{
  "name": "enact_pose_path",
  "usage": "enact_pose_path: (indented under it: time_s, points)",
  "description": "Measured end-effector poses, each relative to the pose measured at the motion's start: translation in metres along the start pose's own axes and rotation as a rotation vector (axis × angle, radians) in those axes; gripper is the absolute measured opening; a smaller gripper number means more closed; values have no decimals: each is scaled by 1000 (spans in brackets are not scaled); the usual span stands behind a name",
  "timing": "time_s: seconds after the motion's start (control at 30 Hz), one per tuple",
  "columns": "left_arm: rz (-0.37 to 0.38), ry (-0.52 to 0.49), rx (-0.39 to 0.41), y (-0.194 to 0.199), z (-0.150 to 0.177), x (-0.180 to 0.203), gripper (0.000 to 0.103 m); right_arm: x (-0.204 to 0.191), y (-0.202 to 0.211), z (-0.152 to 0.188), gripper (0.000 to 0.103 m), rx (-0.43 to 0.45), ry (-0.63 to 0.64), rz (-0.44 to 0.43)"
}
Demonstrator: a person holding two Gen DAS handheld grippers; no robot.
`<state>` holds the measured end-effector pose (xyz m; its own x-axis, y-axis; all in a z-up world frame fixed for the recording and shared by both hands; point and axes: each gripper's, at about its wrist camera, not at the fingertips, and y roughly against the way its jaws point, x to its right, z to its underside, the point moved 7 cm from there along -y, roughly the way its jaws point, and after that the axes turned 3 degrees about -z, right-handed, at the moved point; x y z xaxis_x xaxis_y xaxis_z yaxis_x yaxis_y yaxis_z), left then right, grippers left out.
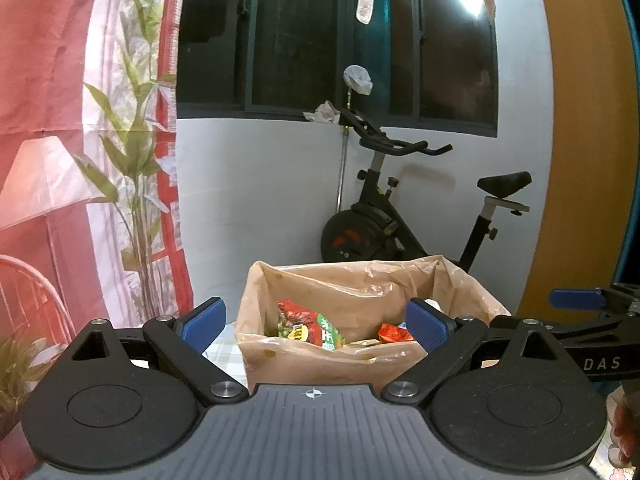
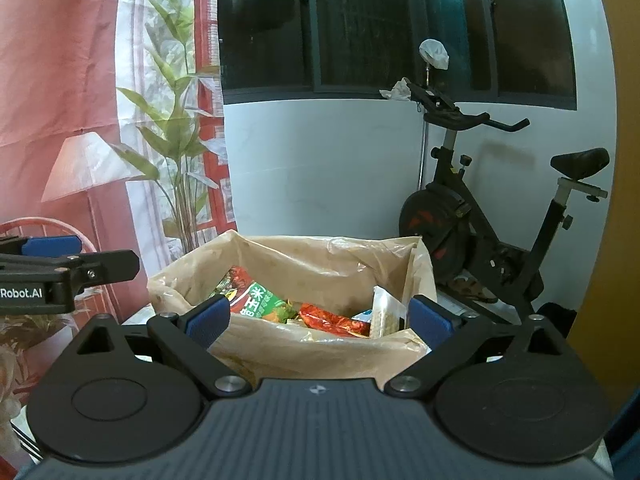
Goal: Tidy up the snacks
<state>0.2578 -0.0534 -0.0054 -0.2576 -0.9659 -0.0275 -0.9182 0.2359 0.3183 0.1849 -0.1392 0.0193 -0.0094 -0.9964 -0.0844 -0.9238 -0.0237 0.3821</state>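
Observation:
A box lined with a tan plastic bag (image 1: 332, 360) (image 2: 320, 354) stands straight ahead with its mouth open. Several snack packs lie inside: a red and green packet (image 1: 308, 328) (image 2: 256, 298), a red wrapper (image 1: 394, 334) (image 2: 332, 318) and a white pack (image 2: 384, 312) upright against the right wall. My left gripper (image 1: 316, 320) hovers open just before the box's near rim, nothing between its blue pads. My right gripper (image 2: 320, 320) is beside it on the right, jaws spread wide and empty, level with the same rim. Each gripper shows at the edge of the other's view (image 1: 576, 300) (image 2: 52, 248).
A black exercise bike (image 1: 400, 220) (image 2: 480, 220) stands behind the box against a white wall under a dark window. A printed red curtain (image 1: 80, 160) hangs on the left. A wooden panel (image 1: 580, 160) rises on the right. Part of a hand (image 1: 624, 428) shows at the lower right.

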Motion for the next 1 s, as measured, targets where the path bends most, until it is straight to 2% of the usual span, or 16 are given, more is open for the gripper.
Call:
enact_pose_path:
  time_s: [1.0]
  points:
    - [-15,34,-21,6,2,-8,98,-1,6,1,98,5,-8,-6]
